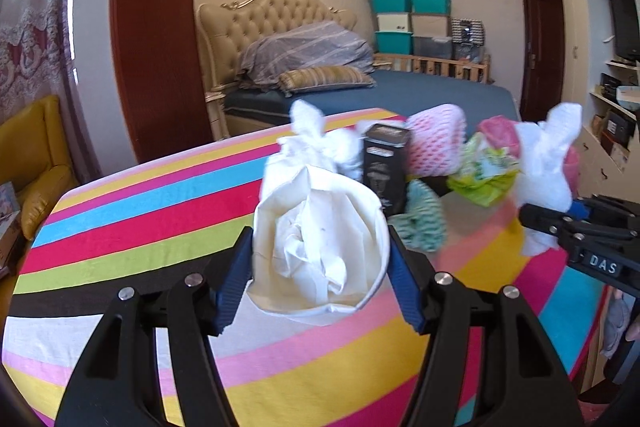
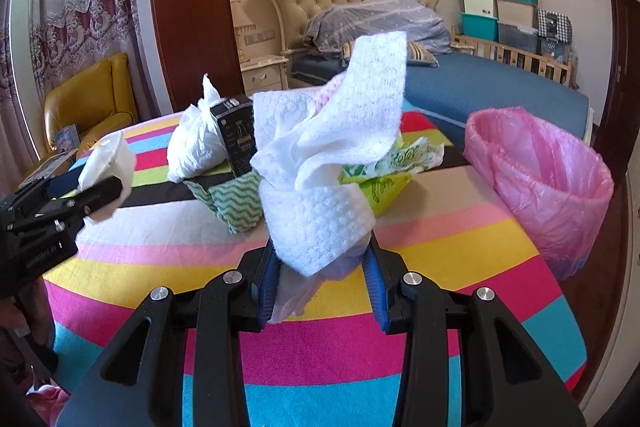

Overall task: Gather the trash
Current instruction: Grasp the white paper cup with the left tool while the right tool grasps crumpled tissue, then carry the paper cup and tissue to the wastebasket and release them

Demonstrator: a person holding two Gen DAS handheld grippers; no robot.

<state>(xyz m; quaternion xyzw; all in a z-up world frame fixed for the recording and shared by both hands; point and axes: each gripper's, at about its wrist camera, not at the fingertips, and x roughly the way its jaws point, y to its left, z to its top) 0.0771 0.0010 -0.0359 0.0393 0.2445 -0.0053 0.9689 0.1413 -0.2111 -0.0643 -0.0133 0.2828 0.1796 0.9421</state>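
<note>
My left gripper (image 1: pixel 320 247) is shut on a crumpled white paper wad (image 1: pixel 320 239), held above the striped tablecloth (image 1: pixel 140 219). My right gripper (image 2: pixel 322 251) is shut on a white paper towel (image 2: pixel 336 163) whose loose end stands up. In the left wrist view the right gripper (image 1: pixel 560 223) appears at the right with its towel (image 1: pixel 548 163). The left gripper (image 2: pixel 100 195) and its wad (image 2: pixel 108 163) show at the left of the right wrist view. A bin lined with a pink bag (image 2: pixel 552 187) leans at the table's right edge.
On the table beyond the grippers lie a black box (image 2: pixel 236 139), a white plastic bag (image 2: pixel 192 147), a teal wavy cloth (image 2: pixel 236 203), a green wrapper (image 2: pixel 384 183) and pink foam netting (image 1: pixel 436 143). A bed (image 2: pixel 500 87) stands behind, a yellow armchair (image 2: pixel 92 103) at the left.
</note>
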